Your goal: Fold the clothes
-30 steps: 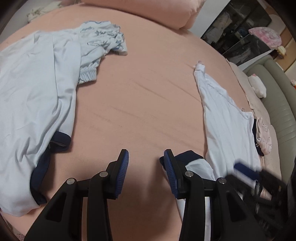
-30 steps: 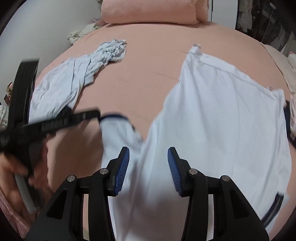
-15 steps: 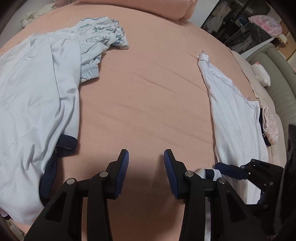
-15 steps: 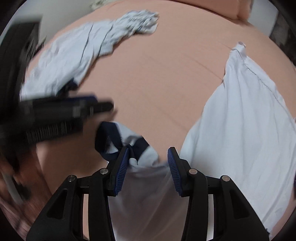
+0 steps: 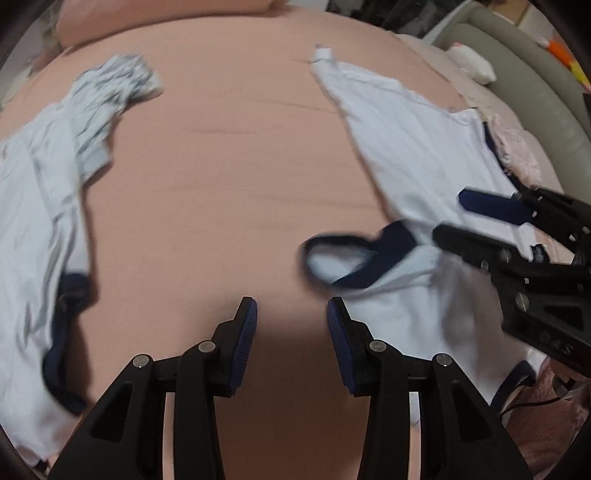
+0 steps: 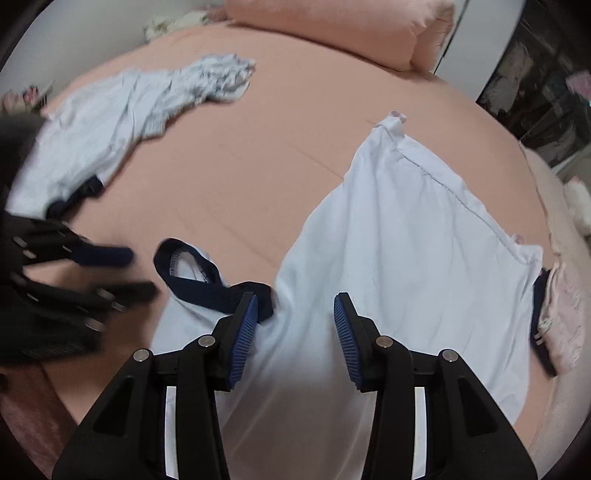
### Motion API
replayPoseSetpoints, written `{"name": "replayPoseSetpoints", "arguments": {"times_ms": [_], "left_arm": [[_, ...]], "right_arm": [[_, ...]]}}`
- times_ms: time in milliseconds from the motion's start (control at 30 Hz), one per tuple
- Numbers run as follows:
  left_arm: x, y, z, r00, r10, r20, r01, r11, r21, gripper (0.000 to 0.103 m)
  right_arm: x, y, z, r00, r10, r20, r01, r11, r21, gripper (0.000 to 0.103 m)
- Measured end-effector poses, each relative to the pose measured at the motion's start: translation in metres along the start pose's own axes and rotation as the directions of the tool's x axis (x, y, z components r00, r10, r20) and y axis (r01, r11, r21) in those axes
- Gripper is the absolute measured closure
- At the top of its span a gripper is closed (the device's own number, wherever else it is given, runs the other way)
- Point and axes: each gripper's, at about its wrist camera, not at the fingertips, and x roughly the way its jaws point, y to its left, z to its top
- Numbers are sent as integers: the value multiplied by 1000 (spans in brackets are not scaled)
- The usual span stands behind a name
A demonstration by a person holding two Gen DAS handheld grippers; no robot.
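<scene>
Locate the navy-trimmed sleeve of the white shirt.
The navy-trimmed sleeve lies on the pink bed, just left of the right gripper, between both grippers.

A bed (image 6: 280,155) covered in a salmon-pink sheet fills both views. A matching pink pillow (image 6: 343,26) lies along its far edge, at the top of the frame in the right wrist view. A white shirt (image 6: 406,236) with navy trim is spread flat on the sheet at centre right of that view, its navy-edged sleeve (image 6: 192,273) curling out toward the lower left. A pale blue garment (image 6: 110,125) lies rumpled at the upper left, and a crumpled patterned piece (image 6: 221,77) touches its far end. A small pink item (image 6: 561,317) lies at the right edge, just beside the shirt.
</scene>
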Motion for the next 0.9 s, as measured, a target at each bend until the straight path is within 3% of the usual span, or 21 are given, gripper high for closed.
{"name": "replayPoseSetpoints", "arguments": {"times_ms": [100, 267, 333, 467, 533, 667, 800, 900], "left_arm": [[4, -5, 5, 999, -42, 30, 41, 999, 7, 61], [14, -19, 12, 995, -75, 70, 73, 997, 31, 63], [16, -26, 15, 991, -113, 77, 110, 993, 41, 92], [-1, -32, 17, 987, -90, 134, 86, 996, 37, 95], [-21, -20, 14, 979, -102, 178, 107, 994, -22, 95], [-59, 17, -4, 972, -45, 231, 83, 984, -157, 95], [-58, 52, -11, 980, -25, 195, 80, 957, -277, 95], [-35, 62, -4, 994, -19, 111, 53, 949, -312, 93]], "right_arm": [[3, -4, -1, 997, 71, -23, -70, 997, 14, 60], [16, 1, -10, 995, 70, -73, -70, 997, -8, 60], [22, -4, -12, 994, 72, -80, -69, 997, 32, 60], [25, -9, -15, 993, 99, -64, -92, 990, 108, 60], [19, -10, -15, 994, 106, -36, -101, 987, 125, 58], [4, -9, -11, 992, 112, 54, -120, 979, 168, 58], [22, 5, -8, 998, 69, 5, -69, 986, 149, 54], [41, 13, -8, 999, 19, -34, -15, 993, 117, 52]]}}
